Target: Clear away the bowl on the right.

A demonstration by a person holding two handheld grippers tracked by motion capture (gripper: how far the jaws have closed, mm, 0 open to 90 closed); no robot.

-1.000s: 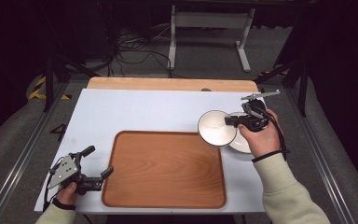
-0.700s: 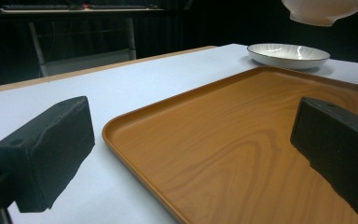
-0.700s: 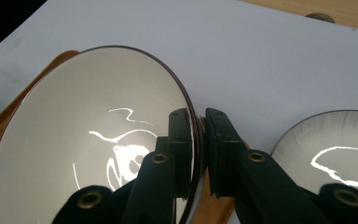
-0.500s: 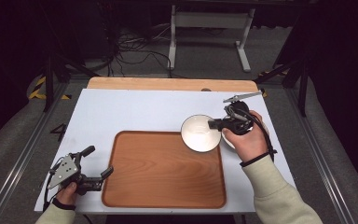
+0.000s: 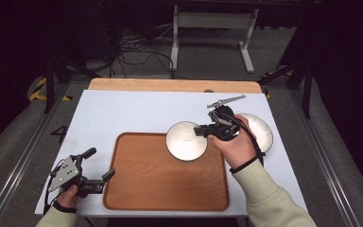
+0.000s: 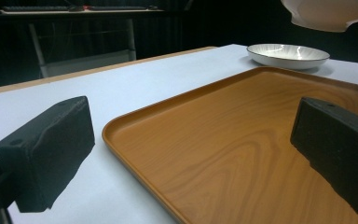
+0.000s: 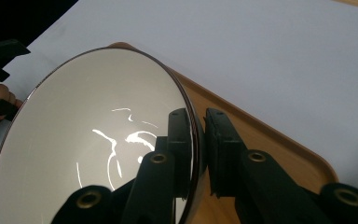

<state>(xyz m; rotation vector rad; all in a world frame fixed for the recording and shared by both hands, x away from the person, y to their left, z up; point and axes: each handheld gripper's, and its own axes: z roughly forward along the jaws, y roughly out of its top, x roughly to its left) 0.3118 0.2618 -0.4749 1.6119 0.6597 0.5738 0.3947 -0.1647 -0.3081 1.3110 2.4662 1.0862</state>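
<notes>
A white bowl [image 5: 185,140] hangs tilted above the far right corner of the wooden tray [image 5: 165,189]. My right gripper [image 5: 200,131] is shut on the bowl's rim from the right. In the right gripper view the two jaws pinch the rim of the bowl [image 7: 88,140], one inside and one outside, at my right gripper [image 7: 199,140], with the tray [image 7: 270,149] below. My left gripper [image 5: 100,163] rests open at the tray's near left edge with nothing in it. In the left gripper view the left gripper [image 6: 191,154] straddles the tray [image 6: 242,140], and the bowl [image 6: 328,14] hangs at the top right.
A shallow white plate [image 5: 261,128] lies on the white table top [image 5: 123,113] right of the tray, behind the right hand; it is also seen as the plate [image 6: 289,53] beyond the tray. A wooden strip [image 5: 170,85] runs along the table's far edge.
My right gripper has carried the bowl leftwards, from over the plate to over the tray's far right corner. The plate is now uncovered. The left gripper has stayed put.
</notes>
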